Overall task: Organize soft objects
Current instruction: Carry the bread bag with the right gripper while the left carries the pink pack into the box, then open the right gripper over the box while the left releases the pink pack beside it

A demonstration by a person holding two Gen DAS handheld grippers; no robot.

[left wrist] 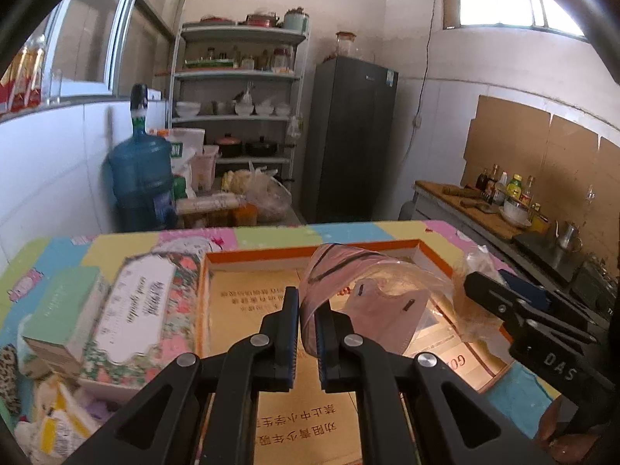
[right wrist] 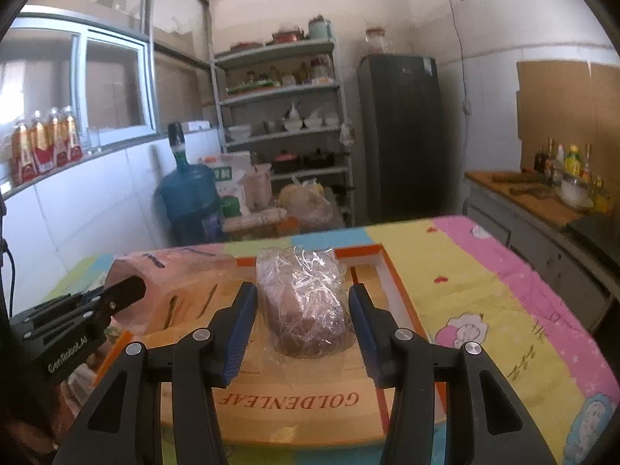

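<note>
Kitchen table w/ pastel cartoon cloth [right wrist: 484, 290]: 2 handheld grippers work over an open orange-rimmed box [right wrist: 391, 294]; left gripper [left wrist: 306, 314] is clamped tight on a pink plastic bag [left wrist: 372, 310], held above the box interior; right gripper [right wrist: 302, 310], jaws part-spread, has a brown item in clear crinkled wrap [right wrist: 306, 302] between its fingers, over the box; whether pads press it, can't tell; floral tissue pack [left wrist: 135, 310] lies left of the box.
</note>
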